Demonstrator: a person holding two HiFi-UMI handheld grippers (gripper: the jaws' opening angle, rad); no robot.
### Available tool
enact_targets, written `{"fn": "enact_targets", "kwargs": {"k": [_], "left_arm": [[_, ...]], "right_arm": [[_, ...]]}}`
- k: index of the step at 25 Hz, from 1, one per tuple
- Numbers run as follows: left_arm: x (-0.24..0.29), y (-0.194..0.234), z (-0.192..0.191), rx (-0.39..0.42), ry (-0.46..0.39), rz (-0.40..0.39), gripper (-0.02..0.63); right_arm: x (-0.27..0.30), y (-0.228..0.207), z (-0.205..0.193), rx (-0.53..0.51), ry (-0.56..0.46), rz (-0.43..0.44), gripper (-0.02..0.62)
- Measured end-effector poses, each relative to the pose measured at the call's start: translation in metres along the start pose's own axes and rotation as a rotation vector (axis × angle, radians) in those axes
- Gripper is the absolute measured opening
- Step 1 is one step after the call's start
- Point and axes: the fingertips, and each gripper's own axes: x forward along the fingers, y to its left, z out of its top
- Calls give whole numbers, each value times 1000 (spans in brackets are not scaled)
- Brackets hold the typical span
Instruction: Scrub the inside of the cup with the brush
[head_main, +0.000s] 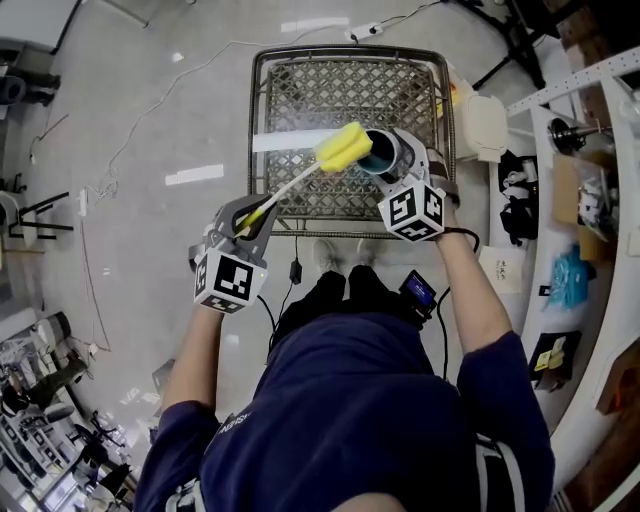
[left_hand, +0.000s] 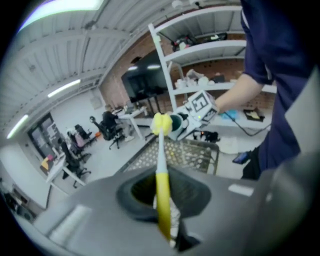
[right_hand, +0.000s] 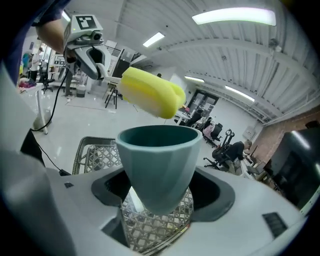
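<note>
The left hand-held gripper (head_main: 248, 215) clamps the brush (head_main: 345, 147) at the rim of the cup (right_hand: 157, 165), which the right hand-held gripper (head_main: 408, 158) clasps (scrubbing seemingly not begun).

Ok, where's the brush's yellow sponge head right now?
In the head view the sponge head sits centre-top, over the wire basket, just outside the mouth of the teal cup held in the right gripper.

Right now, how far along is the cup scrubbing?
Picking up looks done: the left gripper is shut on the brush handle, and the right gripper is shut on the teal cup. In hand: the yellow sponge head sits just outside the cup's rim, not inside. Left: pushing it in and scrubbing the inside, which looks not yet begun.
</note>
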Motion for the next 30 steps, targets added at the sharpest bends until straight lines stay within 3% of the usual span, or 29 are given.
{"fn": "enact_targets", "kwargs": {"k": [9, 21, 25, 30], "left_arm": [[15, 8, 15, 330, 75, 22, 28], [52, 6, 26, 673, 164, 26, 28], [62, 7, 29, 719, 196, 35, 28], [72, 11, 20, 662, 293, 3, 28]], "right_arm": [[0, -13, 7, -101, 58, -34, 341], [18, 7, -18, -270, 222, 23, 341], [22, 16, -19, -338, 240, 41, 341], [27, 26, -19, -375, 247, 59, 341]]}}
